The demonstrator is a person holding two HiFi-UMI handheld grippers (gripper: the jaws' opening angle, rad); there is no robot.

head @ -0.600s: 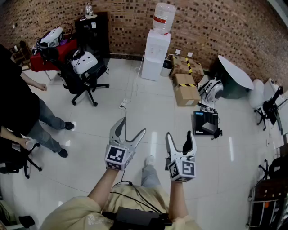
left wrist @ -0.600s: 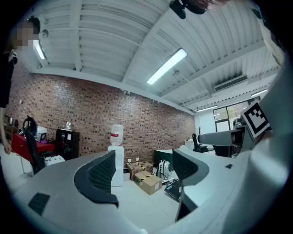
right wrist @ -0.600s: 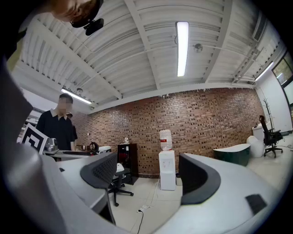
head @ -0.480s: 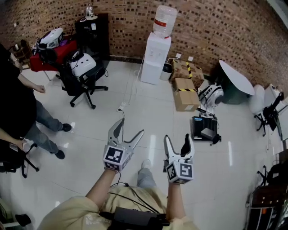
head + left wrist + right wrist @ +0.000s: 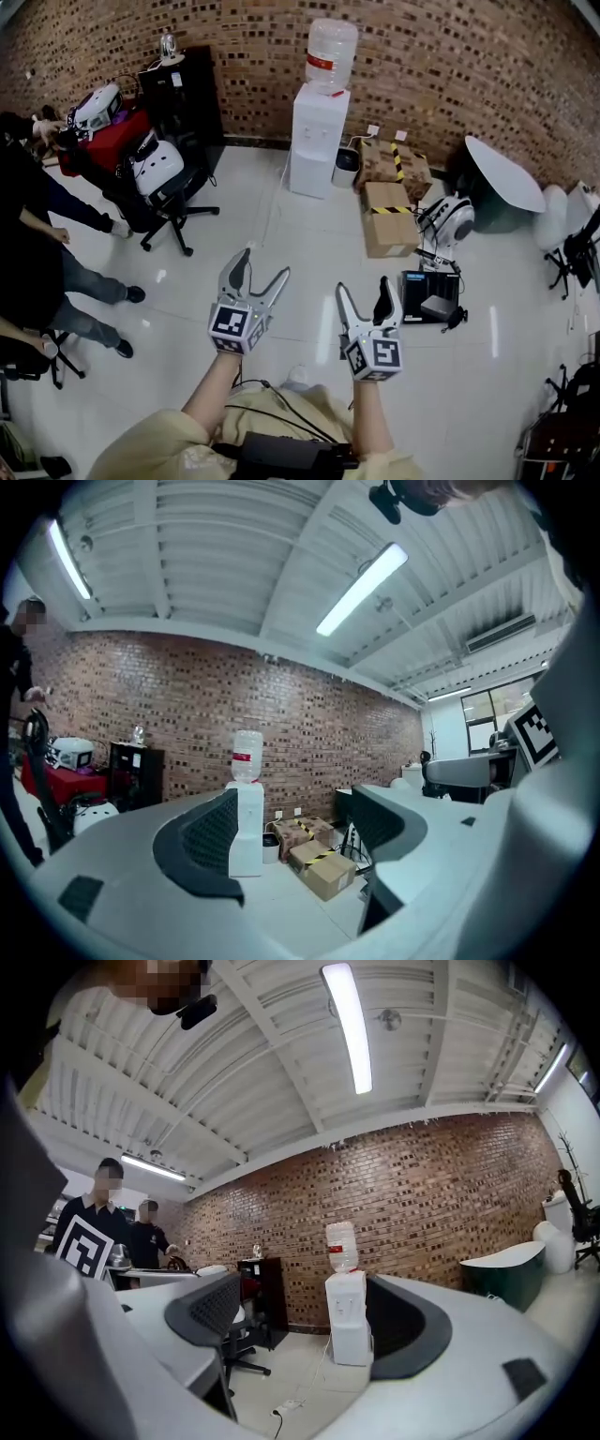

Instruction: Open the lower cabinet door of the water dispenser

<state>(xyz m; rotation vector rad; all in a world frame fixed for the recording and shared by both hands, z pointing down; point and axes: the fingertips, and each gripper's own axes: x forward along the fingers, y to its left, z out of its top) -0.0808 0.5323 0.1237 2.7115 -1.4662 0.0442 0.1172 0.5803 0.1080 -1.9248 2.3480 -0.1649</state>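
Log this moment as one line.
left gripper: open, empty | right gripper: open, empty | water dispenser: across the floor ahead, untouched

shirt (image 5: 155, 452): beige, short-sleeved | cables (image 5: 267, 412): black | left gripper (image 5: 262, 265), right gripper (image 5: 364, 286): white, black-square markers

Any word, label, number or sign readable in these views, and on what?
No text is readable in any view.
Red label on the bottle atop the water dispenser: too small to read.
White sticker on the black cabinet: too small to read.
Cardboard boxes: striped tape only, no legible words.
Marker cubes on left gripper and right gripper: patterns, no words.
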